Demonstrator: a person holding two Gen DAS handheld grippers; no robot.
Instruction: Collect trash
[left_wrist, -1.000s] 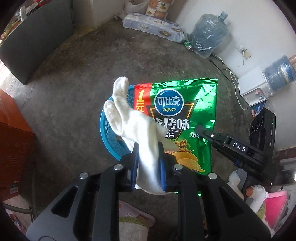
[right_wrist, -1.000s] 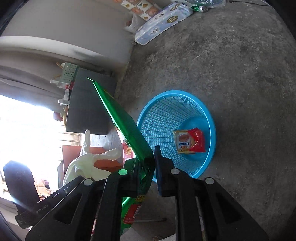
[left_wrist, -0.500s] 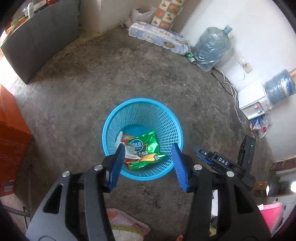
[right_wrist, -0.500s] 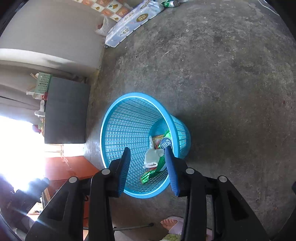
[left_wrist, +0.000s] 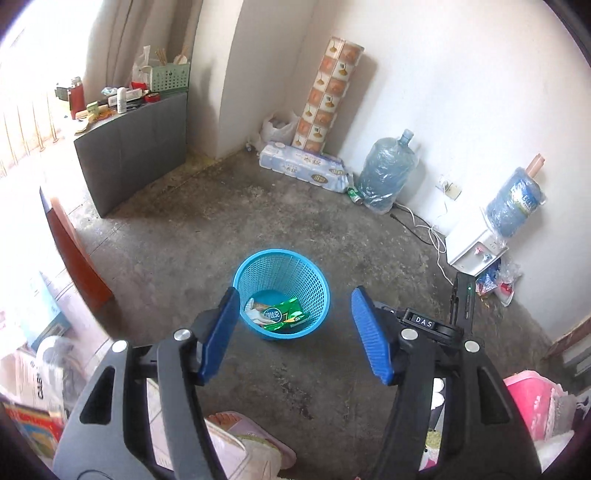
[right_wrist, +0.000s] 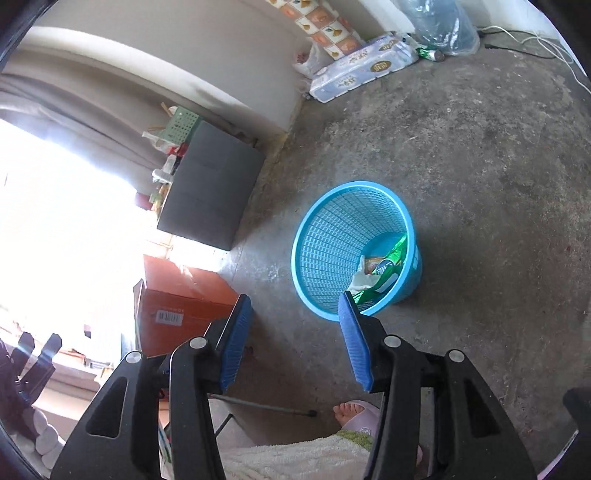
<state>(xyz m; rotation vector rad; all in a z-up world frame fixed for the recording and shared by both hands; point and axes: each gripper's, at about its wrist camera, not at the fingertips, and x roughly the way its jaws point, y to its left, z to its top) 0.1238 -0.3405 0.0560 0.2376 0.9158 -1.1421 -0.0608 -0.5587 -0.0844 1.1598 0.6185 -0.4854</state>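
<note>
A blue mesh basket stands on the concrete floor. Inside it lie a green chip bag and a white glove. My left gripper hangs well above the basket, its jaws opening with nothing held between the blue pads. My right gripper is above the floor to the left of the basket, jaws also opening and empty. The right gripper's black body shows in the left wrist view beside the basket.
A grey cabinet with clutter on top stands by the wall, an orange box near it. Toilet-paper packs, water jugs and a white dispenser line the wall. A person's slippered foot is near.
Both grippers let go: the glove and the chip bag dropped into the basket. Both grippers opened wider and rose away, so the basket looks smaller and farther off.
</note>
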